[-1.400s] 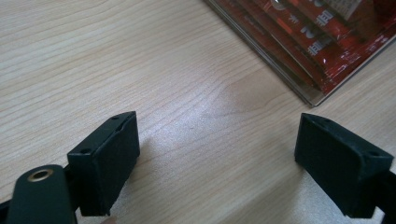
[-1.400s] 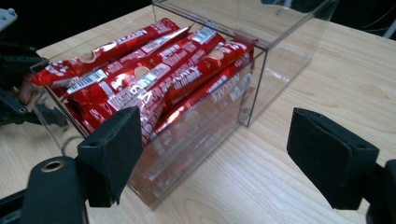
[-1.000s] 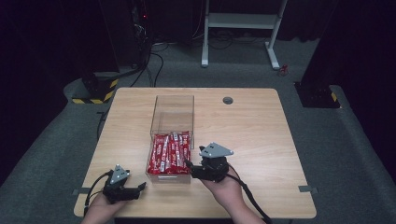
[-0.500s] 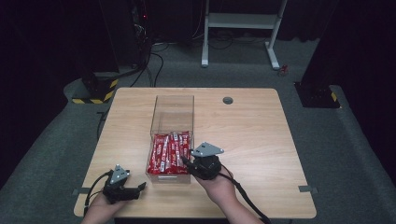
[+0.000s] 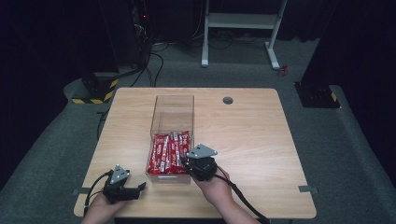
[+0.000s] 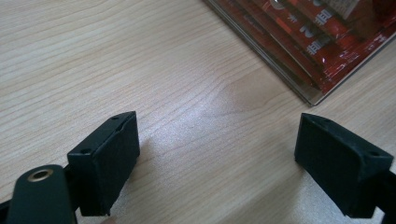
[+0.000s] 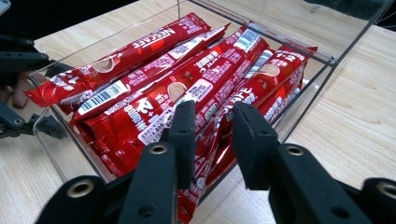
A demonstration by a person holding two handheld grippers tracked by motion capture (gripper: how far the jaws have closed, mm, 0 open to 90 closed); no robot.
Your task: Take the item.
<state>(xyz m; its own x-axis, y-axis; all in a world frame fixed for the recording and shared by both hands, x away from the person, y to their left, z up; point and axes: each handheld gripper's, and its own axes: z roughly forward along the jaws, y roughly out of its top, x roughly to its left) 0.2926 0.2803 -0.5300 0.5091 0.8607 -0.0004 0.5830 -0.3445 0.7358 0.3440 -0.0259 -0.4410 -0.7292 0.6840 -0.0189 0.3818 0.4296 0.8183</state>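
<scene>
A clear plastic box [image 5: 173, 97] stands mid-table, and its near half holds several red coffee sachets [image 5: 164, 151]. My right gripper [image 5: 183, 161] reaches into the box's near right corner. In the right gripper view its jaws [image 7: 214, 116] are narrowed around one red sachet [image 7: 210, 140] on top of the pile. My left gripper [image 5: 139, 188] rests low at the table's front left, short of the box. It stands open [image 6: 217, 126] over bare wood, with the box's corner [image 6: 309, 91] ahead to its right.
The wooden table [image 5: 261, 140] has a round cable hole [image 5: 228, 100] behind the box. The far half of the box holds nothing. A white desk frame [image 5: 243, 21] and dark cabinets stand on the floor beyond the table.
My right gripper has moved left, from beside the box's near right corner into the sachets. The left gripper has stayed put.
</scene>
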